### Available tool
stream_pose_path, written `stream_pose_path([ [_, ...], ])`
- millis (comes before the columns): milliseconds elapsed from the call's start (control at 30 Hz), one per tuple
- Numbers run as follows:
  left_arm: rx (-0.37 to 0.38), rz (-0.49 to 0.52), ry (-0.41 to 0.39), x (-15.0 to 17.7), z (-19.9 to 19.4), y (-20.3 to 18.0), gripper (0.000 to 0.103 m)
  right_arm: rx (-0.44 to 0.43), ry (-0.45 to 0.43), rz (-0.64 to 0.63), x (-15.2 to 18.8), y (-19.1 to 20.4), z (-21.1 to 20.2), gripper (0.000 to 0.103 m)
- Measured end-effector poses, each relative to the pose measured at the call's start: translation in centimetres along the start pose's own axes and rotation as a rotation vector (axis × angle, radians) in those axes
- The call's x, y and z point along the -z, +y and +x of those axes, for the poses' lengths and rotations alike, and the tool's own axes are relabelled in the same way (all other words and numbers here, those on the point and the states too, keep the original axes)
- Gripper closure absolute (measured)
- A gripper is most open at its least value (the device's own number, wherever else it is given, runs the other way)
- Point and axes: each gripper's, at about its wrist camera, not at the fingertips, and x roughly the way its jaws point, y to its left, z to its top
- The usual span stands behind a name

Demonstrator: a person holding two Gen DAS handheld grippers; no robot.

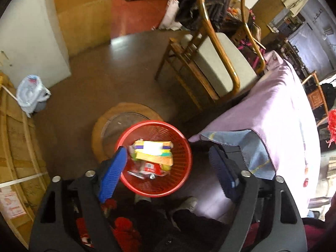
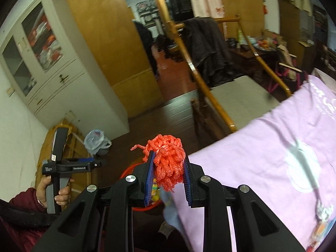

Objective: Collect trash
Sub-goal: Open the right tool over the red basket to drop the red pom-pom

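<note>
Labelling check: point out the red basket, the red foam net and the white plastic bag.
red basket [image 1: 184, 145], left wrist view, right rim.
red foam net [image 2: 168, 157], right wrist view, bunched middle.
white plastic bag [image 1: 29, 94], left wrist view, crumpled body.

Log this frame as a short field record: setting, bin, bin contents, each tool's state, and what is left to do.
setting: room with a wooden chair beside a surface under a pink cloth
bin: red mesh basket on the floor
contents: yellow cartons, other wrappers
left tool: open, empty, above the basket
right tool: shut on red foam netting
remaining: netting not yet in the basket
</note>
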Motion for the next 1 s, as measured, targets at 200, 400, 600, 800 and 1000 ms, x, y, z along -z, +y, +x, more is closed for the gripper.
stream_pose_path([
  [200, -0.122, 0.022, -0.043, 0.2, -2.8, 0.1, 0.017, -0.086, 0.068, -0.059, -0.6, 3.3, 3.4, 0.078],
  [400, -0.289, 0.05, -0.073, 0.6, -5.0, 0.4, 0.013, -0.151, 0.189, -0.124, -0.9, 6.5, 8.3, 0.078],
  [600, -0.373, 0.047, -0.076, 1.3, -6.5, 1.5, 0.011, -0.178, 0.32, -0.197, 0.1, 9.4, 14.1, 0.078],
  [800, -0.389, 0.014, -0.066, 1.9, -7.2, 2.8, 0.011, -0.168, 0.44, -0.263, 2.4, 11.4, 19.3, 0.077],
  [1000, -0.405, 0.02, -0.079, 2.2, -8.1, 2.5, 0.01, -0.151, 0.518, -0.283, 3.8, 12.7, 23.3, 0.061],
])
